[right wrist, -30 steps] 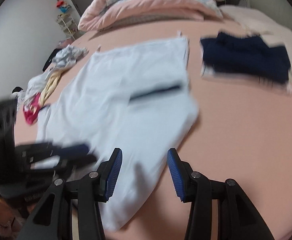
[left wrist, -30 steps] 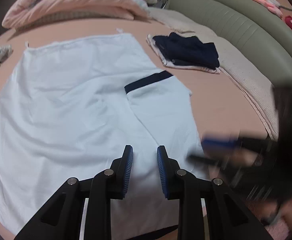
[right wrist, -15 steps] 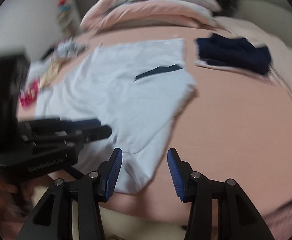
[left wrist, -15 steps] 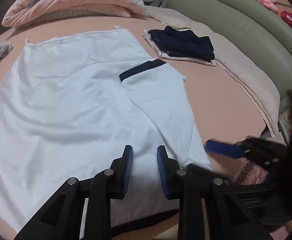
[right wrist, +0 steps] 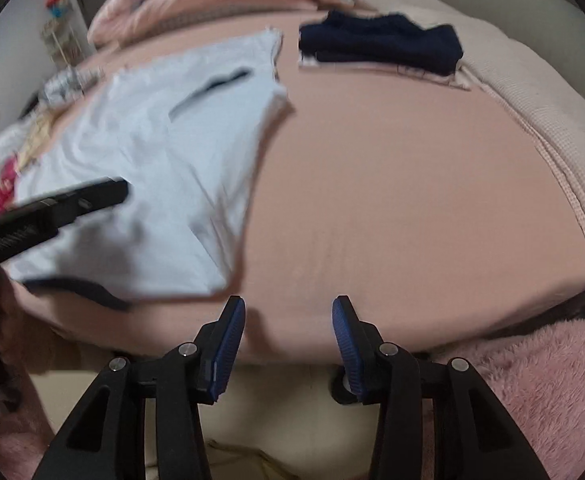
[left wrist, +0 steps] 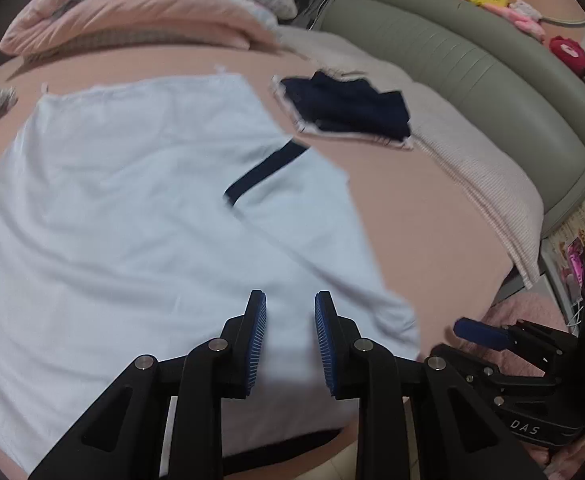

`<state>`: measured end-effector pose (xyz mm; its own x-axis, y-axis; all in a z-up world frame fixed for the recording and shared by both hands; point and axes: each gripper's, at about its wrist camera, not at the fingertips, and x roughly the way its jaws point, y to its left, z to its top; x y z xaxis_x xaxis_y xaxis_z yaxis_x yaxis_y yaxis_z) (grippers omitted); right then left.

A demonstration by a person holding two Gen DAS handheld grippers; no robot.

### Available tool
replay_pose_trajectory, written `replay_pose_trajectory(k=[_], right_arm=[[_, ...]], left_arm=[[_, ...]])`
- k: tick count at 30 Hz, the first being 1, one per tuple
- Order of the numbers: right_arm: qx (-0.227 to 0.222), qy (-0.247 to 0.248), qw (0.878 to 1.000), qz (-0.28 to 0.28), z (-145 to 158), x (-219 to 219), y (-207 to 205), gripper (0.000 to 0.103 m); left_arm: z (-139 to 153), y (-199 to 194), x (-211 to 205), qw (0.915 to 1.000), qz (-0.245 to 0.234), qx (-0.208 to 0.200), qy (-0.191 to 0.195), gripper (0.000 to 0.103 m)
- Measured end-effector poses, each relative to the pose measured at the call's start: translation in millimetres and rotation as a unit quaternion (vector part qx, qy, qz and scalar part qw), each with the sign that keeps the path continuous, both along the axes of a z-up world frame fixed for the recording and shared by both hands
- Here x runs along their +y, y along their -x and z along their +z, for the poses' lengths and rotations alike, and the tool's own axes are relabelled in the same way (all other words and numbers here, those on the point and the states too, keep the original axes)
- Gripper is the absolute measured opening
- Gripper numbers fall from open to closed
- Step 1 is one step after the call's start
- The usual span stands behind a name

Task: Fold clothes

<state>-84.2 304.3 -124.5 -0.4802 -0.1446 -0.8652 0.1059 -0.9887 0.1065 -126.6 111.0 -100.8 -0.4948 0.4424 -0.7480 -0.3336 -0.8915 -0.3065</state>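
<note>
A white shirt [left wrist: 132, 208] lies spread flat on the pink bed [right wrist: 412, 200], one sleeve folded inward so its navy cuff [left wrist: 264, 172] shows. My left gripper [left wrist: 290, 320] hovers over the shirt's near hem, its pads a narrow gap apart with nothing between them. In the right wrist view the shirt [right wrist: 164, 152] lies to the left. My right gripper [right wrist: 288, 320] hangs over the bare sheet at the bed's near edge, beside the shirt's corner. Its jaws are closing a little and hold nothing. From the left wrist view, the right gripper [left wrist: 478, 332] is at the lower right.
A folded navy garment [left wrist: 348, 108] lies at the far right of the bed on a beige blanket [left wrist: 472, 184]. Pink quilts [left wrist: 144, 12] pile up at the back, a green padded sofa [left wrist: 472, 72] behind. Loose clothes [right wrist: 8, 176] lie left; a pink rug [right wrist: 552, 380] below.
My right gripper has swung right, off the shirt and out over the bare sheet at the bed's edge. The left gripper stays over the hem, tilted slightly.
</note>
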Motion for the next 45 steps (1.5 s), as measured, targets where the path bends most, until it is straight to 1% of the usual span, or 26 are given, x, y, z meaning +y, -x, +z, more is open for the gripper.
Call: replay_pose_trajectory(k=[2,4,7,9,10,12,16,18,20,21,22,24,26,28,30,31,32,33,34,36,37,39,40,42,44,45], right_arm=[[0.03,0.004,1.0,0.004,12.1,-2.9,4.5,0.046],[0.041,-0.001,0.999,0.033,16.7,-14.7,13.0,0.047],[0.027,-0.014,0.996,0.089,4.0,-37.3,14.3,0.047],[0.008,-0.047,0.993,0.107,-9.2,-47.1,13.5,0.046],[0.005,-0.072,0.992,0.101,-16.3,-48.7,12.6,0.046],[0.008,-0.079,0.995,0.068,-15.6,-37.7,9.1,0.046],[-0.001,-0.084,0.996,0.017,-11.8,-12.5,0.4,0.047],[-0.01,-0.084,0.996,0.004,-11.7,-5.1,-2.5,0.047],[-0.019,-0.112,0.993,-0.023,-11.8,2.5,-6.3,0.047],[-0.025,-0.102,0.994,-0.033,-9.9,8.7,-9.8,0.047],[-0.029,-0.06,0.997,-0.037,-5.5,16.9,-14.1,0.047],[-0.02,0.005,0.999,-0.03,6.1,26.1,-21.7,0.047],[0.013,0.031,0.999,-0.027,22.5,29.1,-28.9,0.047],[0.055,0.036,0.997,-0.03,36.8,29.5,-30.6,0.049],[0.062,0.017,0.997,-0.031,36.6,24.1,-15.9,0.049],[0.049,0.003,0.999,-0.024,30.3,19.8,-1.9,0.049],[0.033,-0.011,0.999,-0.016,23.0,15.4,12.3,0.049],[0.024,-0.007,1.0,-0.003,19.7,11.0,17.9,0.049],[0.018,0.001,1.0,0.013,17.5,6.5,21.2,0.049],[0.005,0.006,0.999,0.04,13.4,0.9,20.8,0.049],[-0.011,-0.023,0.998,0.049,4.1,-3.8,18.0,0.049],[-0.028,-0.06,0.997,0.037,-9.5,-0.5,16.8,0.05],[-0.029,-0.054,0.998,0.029,-7.0,3.1,14.7,0.05],[-0.034,-0.035,0.999,0.021,4.2,8.2,12.2,0.05],[-0.021,-0.017,0.999,0.027,15.6,8.9,10.9,0.05],[-0.008,-0.015,0.999,0.03,21.7,7.2,10.7,0.05]], left_arm=[[8.0,1.3,5.9,0.9999,-0.005,0.016,0.002,0.023],[12.3,9.4,12.1,0.9997,-0.012,0.021,0.002,0.023],[13.5,30.5,24.8,0.9992,-0.038,0.015,-0.003,0.023],[6.0,42.6,39.6,0.9975,-0.069,-0.005,0.011,0.023],[-0.8,45.9,48.9,0.9954,-0.089,-0.024,0.026,0.023],[-13.3,40.4,59.7,0.9907,-0.117,-0.044,0.053,0.023],[-31.1,11.2,58.5,0.9852,-0.146,-0.038,0.082,0.022],[-31.0,5.7,49.5,0.9874,-0.137,-0.042,0.068,0.022],[-27.4,5.1,44.7,0.9889,-0.129,-0.043,0.059,0.022],[-23.9,5.1,44.1,0.9894,-0.128,-0.038,0.058,0.023],[-20.5,5.2,43.5,0.9898,-0.126,-0.034,0.057,0.023],[-4.4,3.0,42.6,0.992,-0.122,-0.008,0.034,0.023],[10.3,8.0,43.0,0.9942,-0.105,0.015,0.018,0.023],[18.2,16.5,45.7,0.9951,-0.094,0.029,0.006,0.023],[10.0,29.5,54.4,0.9951,-0.096,0.017,0.014,0.023],[2.3,35.5,58.0,0.9948,-0.096,0.008,0.031,0.023],[-9.0,39.1,60.6,0.9935,-0.094,-0.004,0.063,0.023],[-19.3,42.4,62.2,0.9908,-0.088,-0.013,0.102,0.022],[-19.7,42.6,57.3,0.9908,-0.075,-0.009,0.113,0.022],[-18.7,42.4,46.2,0.9907,-0.045,0.002,0.128,0.025],[-18.9,44.1,37.2,0.9919,-0.029,-0.006,0.123,0.025],[-20.2,48.1,21.1,0.992,0.001,-0.023,0.124,0.025],[-20.4,48.1,14.2,0.9919,0.007,-0.029,0.124,0.025],[-13.1,45.2,4.4,0.9959,0.006,-0.024,0.087,0.025],[-2.1,39.0,0.4,0.9989,-0.001,-0.005,0.047,0.025],[1.6,36.7,6.0,0.999,-0.014,0.009,0.041,0.025]])
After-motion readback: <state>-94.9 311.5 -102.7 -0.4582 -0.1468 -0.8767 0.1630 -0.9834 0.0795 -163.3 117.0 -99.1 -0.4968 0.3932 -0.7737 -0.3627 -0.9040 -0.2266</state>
